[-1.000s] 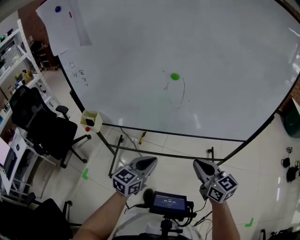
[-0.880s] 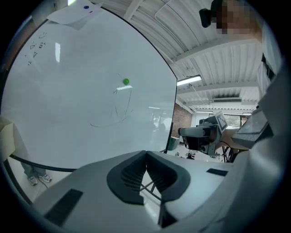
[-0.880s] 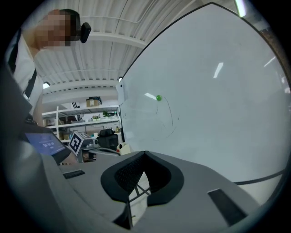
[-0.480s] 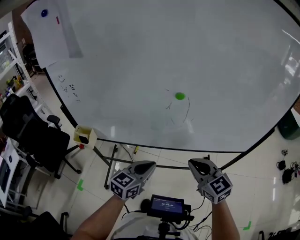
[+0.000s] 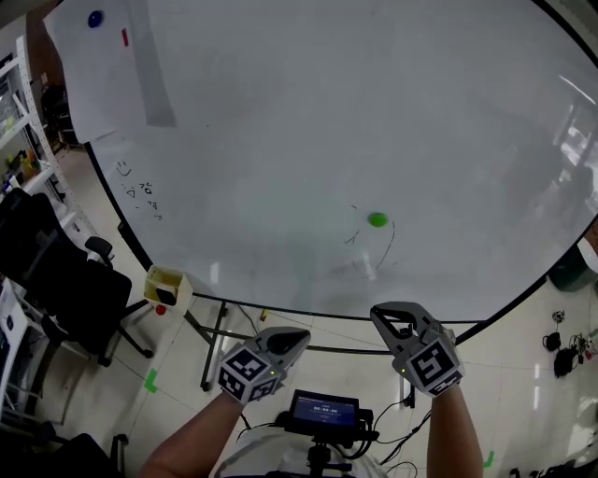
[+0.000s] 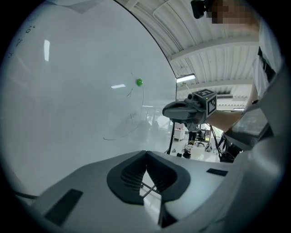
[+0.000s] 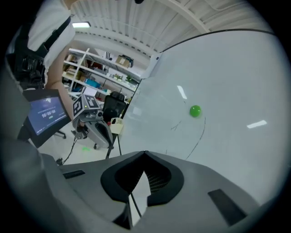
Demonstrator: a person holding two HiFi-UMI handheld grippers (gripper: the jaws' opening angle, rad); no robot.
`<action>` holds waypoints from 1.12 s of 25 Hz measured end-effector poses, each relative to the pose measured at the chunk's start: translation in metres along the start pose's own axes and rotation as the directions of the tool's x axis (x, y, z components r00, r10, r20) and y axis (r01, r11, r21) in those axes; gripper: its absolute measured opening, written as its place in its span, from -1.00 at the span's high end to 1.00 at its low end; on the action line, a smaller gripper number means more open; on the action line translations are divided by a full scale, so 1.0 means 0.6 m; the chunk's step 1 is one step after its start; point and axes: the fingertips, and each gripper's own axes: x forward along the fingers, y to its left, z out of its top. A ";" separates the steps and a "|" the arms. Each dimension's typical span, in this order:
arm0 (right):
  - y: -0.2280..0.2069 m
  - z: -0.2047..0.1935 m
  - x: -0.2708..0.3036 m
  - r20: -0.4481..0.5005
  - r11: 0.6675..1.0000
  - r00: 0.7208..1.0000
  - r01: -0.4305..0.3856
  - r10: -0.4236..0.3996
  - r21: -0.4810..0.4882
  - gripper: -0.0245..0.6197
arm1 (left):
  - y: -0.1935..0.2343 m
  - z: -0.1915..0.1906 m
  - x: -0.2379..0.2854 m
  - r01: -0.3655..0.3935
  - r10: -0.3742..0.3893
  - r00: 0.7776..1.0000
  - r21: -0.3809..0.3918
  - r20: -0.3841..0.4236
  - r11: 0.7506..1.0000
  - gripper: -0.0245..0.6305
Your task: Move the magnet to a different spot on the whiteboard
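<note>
**Closing in on the green magnet, nothing gripped yet**

Over the last second the person had moved in on the whiteboard (image 5: 280, 112). From the head view the green magnet (image 5: 377, 220) had dropped from the middle of the board to just above the two tools. The right gripper (image 5: 385, 316) had risen ahead of the left gripper (image 5: 290, 338) and pointed up at the board's lower edge, almost under the magnet.

The magnet itself had not been touched. It sat on the lower right part of the board, at the top of a thin curved pen line (image 5: 383, 247), clear of both tools.

Both grippers had their jaws pressed together with nothing between them. To my eye this was only the approach, and the right one would have to spread its jaws before it could take the magnet.

As for writing, there was little to read. A few small hand-drawn scribbles (image 5: 138, 191) stood near the board's left edge, too small to make out. A sheet of paper (image 5: 103, 65) hung at the upper left under a blue magnet (image 5: 95, 18), and I could see no print on it. The screen (image 5: 322, 410) at the person's chest showed a row of digits I could not read.
</note>
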 end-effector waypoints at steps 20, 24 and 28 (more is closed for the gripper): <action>-0.019 0.044 0.047 -0.353 0.854 0.930 -0.262 0.099 -0.450 0.83 | 0.023 0.014 -0.008 0.044 -0.045 0.999 0.022 0.031 0.999 0.82; -0.082 0.093 0.045 -0.240 0.858 0.967 -0.052 -0.085 -0.511 0.83 | 0.029 0.014 -0.003 0.046 -0.047 0.998 0.017 0.032 0.999 0.82; -0.125 0.105 0.040 -0.218 0.815 0.950 0.059 -0.223 -0.576 0.83 | 0.032 0.015 0.012 0.054 -0.054 0.998 0.018 0.032 0.998 0.82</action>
